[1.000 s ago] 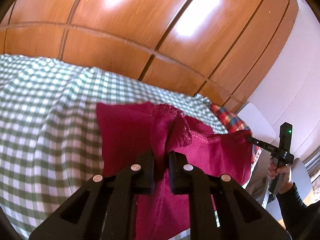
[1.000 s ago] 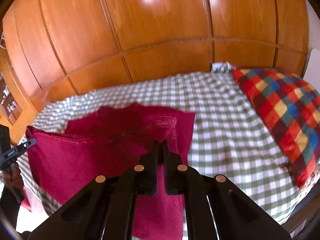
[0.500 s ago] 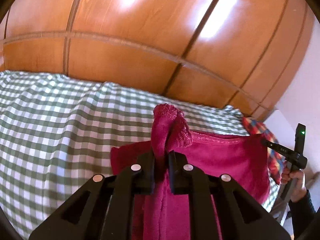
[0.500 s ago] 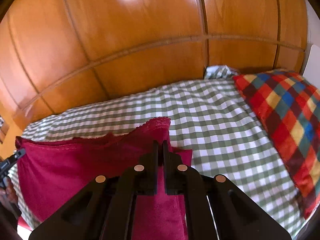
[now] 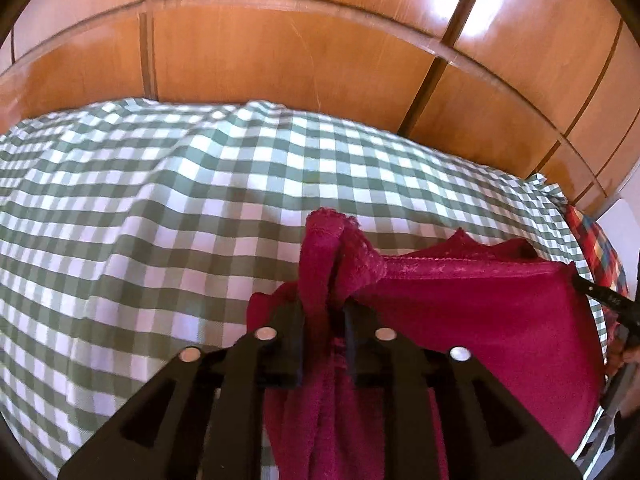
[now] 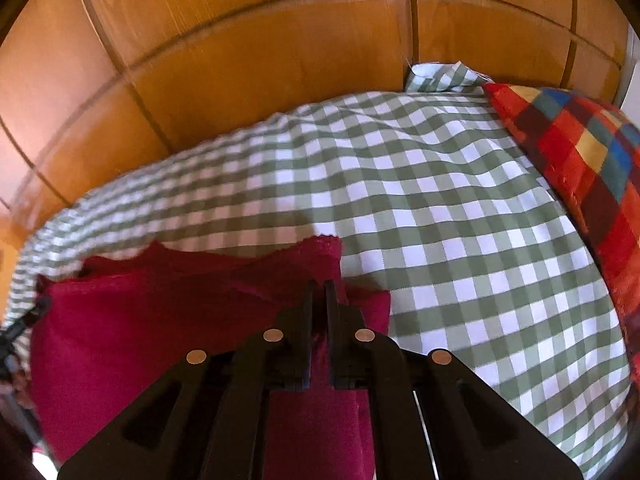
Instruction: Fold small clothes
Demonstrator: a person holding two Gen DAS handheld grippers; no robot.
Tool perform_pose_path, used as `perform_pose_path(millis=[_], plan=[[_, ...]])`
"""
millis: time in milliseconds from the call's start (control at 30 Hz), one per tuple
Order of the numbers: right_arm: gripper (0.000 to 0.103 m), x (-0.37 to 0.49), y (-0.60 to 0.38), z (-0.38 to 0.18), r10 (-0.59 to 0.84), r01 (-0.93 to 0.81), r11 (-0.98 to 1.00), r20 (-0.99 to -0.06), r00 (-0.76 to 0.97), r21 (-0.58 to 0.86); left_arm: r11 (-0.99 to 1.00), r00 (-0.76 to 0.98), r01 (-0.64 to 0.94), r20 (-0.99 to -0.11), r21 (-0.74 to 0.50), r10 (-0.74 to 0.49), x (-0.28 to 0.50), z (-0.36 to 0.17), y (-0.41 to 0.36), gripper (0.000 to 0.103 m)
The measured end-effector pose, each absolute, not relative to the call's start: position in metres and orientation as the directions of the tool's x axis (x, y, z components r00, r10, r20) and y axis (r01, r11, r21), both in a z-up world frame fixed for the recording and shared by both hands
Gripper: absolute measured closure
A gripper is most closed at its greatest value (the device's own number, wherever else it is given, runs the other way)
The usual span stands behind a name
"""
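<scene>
Left wrist: magenta lace-edged garment (image 5: 480, 320) hangs bunched.

- The right gripper (image 6: 319, 294) has its jaws opening, a fold of the crimson garment (image 6: 160, 320) between them.
- The garment stretches left to the other gripper (image 6: 24, 320) at the frame's edge.
- Beneath lies a green-checked bedsheet (image 6: 440, 220).
- A multicoloured checked pillow (image 6: 580, 152) sits at right.
- Wooden panels (image 6: 240, 40) stand behind.
</scene>
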State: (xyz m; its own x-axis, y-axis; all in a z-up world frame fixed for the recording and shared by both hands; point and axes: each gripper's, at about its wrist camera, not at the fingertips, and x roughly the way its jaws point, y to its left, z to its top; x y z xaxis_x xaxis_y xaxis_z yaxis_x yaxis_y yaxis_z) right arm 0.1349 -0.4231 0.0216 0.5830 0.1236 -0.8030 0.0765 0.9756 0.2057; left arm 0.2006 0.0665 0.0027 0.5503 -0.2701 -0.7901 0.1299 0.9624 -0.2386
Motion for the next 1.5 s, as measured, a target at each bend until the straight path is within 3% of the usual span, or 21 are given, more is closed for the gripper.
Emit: perform_pose_path(millis=[67, 133, 267, 633, 700, 767, 833, 1000, 1300, 1400, 1433, 1467, 1500], plan=[[0.067, 0.118, -0.432, 0.031, 0.168, 0.070, 0.963, -0.781, 0.601, 0.261, 0.963, 0.561, 0.121, -0.784, -0.240, -0.265, 0.193, 0.007, 0.072, 0.073], [0.062, 0.094, -0.442, 0.037, 0.196, 0.067, 0.953, -0.767, 0.611, 0.296, 0.963, 0.574, 0.122, -0.774, -0.241, -0.267, 0.178, 0.014, 0.077, 0.068], [0.062, 0.049, -0.452, 0.036, 0.249, 0.061, 0.933, -0.758, 0.603, 0.355, 0.956, 0.585, 0.139, -0.758, -0.257, -0.289, 0.140, 0.021, 0.090, 0.062], [0.062, -0.044, -0.449, -0.004, 0.371, 0.056, 0.881, -0.759, 0.535, 0.470, 0.870, 0.524, 0.198, -0.701, -0.452, -0.484, 0.031, 0.004, 0.123, 0.051], [0.072, -0.043, -0.445, -0.012, 0.351, 0.070, 0.889, -0.771, 0.532, 0.453, 0.867, 0.509, 0.203, -0.707, -0.455, -0.491, 0.024, -0.004, 0.120, 0.054], [0.087, -0.042, -0.442, -0.011, 0.340, 0.072, 0.894, -0.774, 0.535, 0.443, 0.874, 0.494, 0.186, -0.727, -0.448, -0.478, 0.023, -0.012, 0.117, 0.080], [0.094, -0.042, -0.437, 0.001, 0.315, 0.050, 0.912, -0.775, 0.548, 0.406, 0.888, 0.497, 0.169, -0.741, -0.428, -0.452, 0.026, -0.016, 0.117, 0.096], [0.095, -0.055, -0.434, 0.026, 0.251, 0.023, 0.945, -0.769, 0.588, 0.326, 0.884, 0.496, 0.179, -0.737, -0.431, -0.459, 0.019, -0.008, 0.125, 0.097], [0.095, -0.061, -0.437, -0.004, 0.202, 0.065, 0.959, -0.823, 0.531, 0.277, 0.887, 0.472, 0.163, -0.755, -0.432, -0.455, 0.000, -0.013, 0.124, 0.096], [0.095, -0.058, -0.433, 0.002, 0.187, 0.051, 0.967, -0.831, 0.524, 0.250, 0.909, 0.511, 0.171, -0.754, -0.381, -0.412, -0.002, 0.001, 0.124, 0.086], [0.087, -0.057, -0.433, 0.005, 0.182, 0.054, 0.968, -0.832, 0.525, 0.246, 0.904, 0.523, 0.173, -0.741, -0.392, -0.422, -0.001, 0.005, 0.127, 0.075], [0.073, -0.056, -0.433, 0.009, 0.157, 0.068, 0.971, -0.830, 0.536, 0.228, 0.900, 0.534, 0.171, -0.731, -0.400, -0.426, 0.001, 0.009, 0.131, 0.070], [0.065, -0.057, -0.434, 0.012, 0.142, 0.078, 0.973, -0.825, 0.547, 0.219, 0.899, 0.550, 0.163, -0.719, -0.406, -0.425, 0.005, 0.013, 0.135, 0.070]])
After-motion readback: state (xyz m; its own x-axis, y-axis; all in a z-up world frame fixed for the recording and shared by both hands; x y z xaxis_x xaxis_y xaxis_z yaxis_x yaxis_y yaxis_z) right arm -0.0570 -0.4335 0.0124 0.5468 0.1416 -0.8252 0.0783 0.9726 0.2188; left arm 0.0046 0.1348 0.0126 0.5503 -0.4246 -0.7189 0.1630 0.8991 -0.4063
